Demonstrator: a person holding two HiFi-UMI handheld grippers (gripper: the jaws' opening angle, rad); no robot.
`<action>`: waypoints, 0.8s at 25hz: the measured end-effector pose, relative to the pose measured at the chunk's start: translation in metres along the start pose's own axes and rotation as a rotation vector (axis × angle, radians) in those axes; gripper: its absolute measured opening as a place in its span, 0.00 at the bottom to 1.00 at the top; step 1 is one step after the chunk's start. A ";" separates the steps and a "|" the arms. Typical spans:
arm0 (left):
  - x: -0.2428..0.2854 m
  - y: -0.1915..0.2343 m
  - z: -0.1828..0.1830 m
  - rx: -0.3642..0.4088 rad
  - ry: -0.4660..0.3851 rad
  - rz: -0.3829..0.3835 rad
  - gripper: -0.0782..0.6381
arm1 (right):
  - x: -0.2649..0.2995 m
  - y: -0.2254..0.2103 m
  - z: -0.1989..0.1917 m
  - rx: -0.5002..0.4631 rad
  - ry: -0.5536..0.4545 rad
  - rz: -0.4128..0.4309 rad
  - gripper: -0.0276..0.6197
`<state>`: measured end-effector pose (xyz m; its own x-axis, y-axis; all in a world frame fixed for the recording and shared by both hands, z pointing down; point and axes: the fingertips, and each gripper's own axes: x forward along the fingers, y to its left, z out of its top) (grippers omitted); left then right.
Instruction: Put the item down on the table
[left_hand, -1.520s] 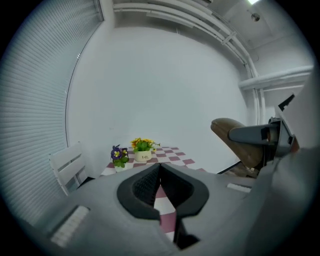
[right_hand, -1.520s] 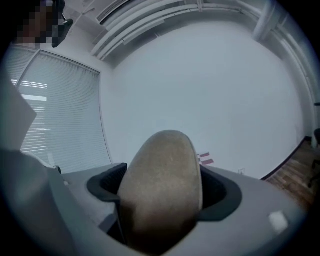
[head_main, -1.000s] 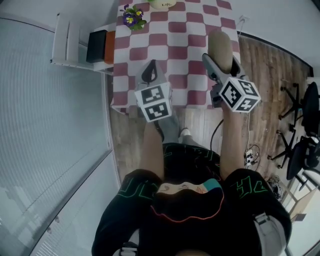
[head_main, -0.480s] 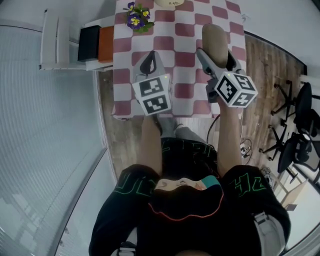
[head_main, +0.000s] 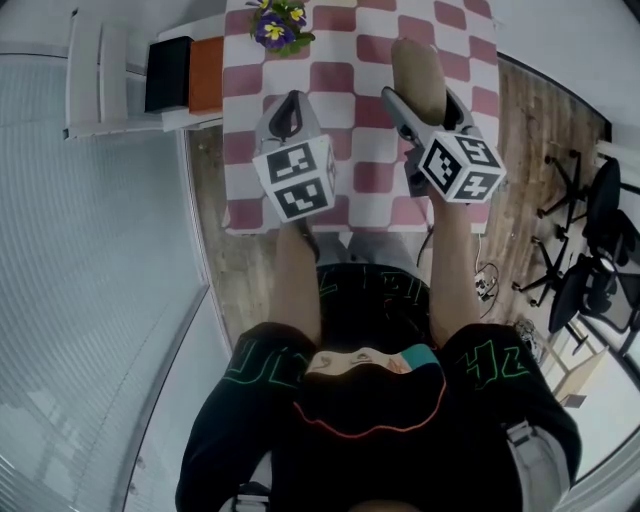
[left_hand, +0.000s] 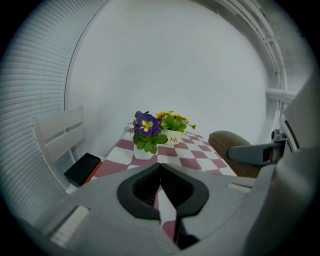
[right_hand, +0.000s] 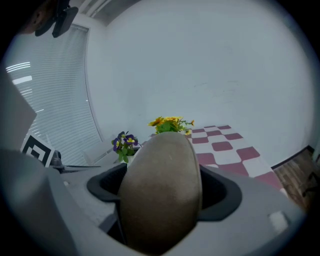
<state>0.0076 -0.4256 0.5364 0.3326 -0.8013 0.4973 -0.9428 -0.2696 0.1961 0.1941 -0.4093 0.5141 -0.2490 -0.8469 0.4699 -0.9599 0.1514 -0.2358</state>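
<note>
Brown item (head_main: 418, 75) moved farther inside the table (head_main: 345, 70) edge.

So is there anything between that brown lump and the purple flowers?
Just bare checkered tablecloth between the brown item and the purple flowers, seen in the head view.

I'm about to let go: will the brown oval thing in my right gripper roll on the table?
The brown oval item is rounded all over, so it may well roll unless laid lengthwise. Its matte surface looks unlikely to slip. It shows no dent while clamped, so it is probably firm.
</note>
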 end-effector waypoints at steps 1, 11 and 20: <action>0.002 0.001 -0.001 0.003 0.003 0.005 0.12 | 0.003 -0.001 -0.004 -0.002 0.013 -0.001 0.71; 0.013 0.004 0.003 -0.011 0.026 0.045 0.12 | 0.057 0.002 -0.042 -0.022 0.173 0.065 0.70; 0.016 0.018 -0.019 -0.038 0.070 0.082 0.12 | 0.084 -0.001 -0.088 -0.113 0.328 0.023 0.70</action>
<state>-0.0034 -0.4330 0.5636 0.2563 -0.7801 0.5707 -0.9658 -0.1828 0.1838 0.1633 -0.4356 0.6288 -0.2811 -0.6365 0.7182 -0.9572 0.2395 -0.1624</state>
